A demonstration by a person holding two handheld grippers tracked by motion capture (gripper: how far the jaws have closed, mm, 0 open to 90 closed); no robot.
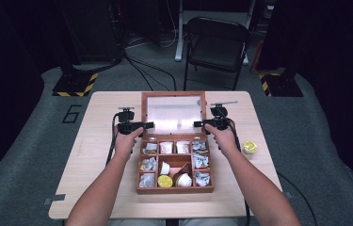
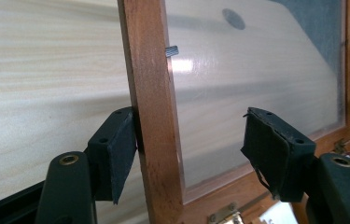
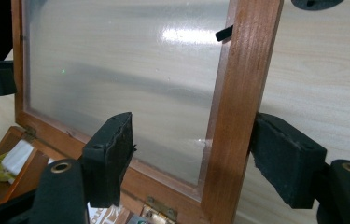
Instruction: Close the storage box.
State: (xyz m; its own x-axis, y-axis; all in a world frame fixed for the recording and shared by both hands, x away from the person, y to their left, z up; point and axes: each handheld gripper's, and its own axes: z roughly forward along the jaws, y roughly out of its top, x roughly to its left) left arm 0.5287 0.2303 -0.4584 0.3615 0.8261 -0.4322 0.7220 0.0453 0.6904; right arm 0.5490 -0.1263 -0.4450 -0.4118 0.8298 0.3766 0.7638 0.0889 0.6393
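lid [image 1: 173, 114] stands up at 12 o'clock of the box [image 1: 174, 190] | left gripper [image 1: 142, 126] at its 9 o'clock rail, right gripper [image 1: 202, 124] at 3 | our jaws narrow, straddling each upright rail, one pad touching, not clamped | both hands equally near

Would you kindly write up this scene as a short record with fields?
Work in hand: both claws at the side rails of the raised glass-paned wooden lid of the compartmented wooden box.
Left claw: astride the lid's left rail; one pad touches the wood, the other stands off the pane.
Right claw: astride the right rail; outer pad against the wood, inner pad clear.
Box contents: sachets, small cups.
Elsewhere: small round yellow-lidded cup on the pale wooden table, right of the box.
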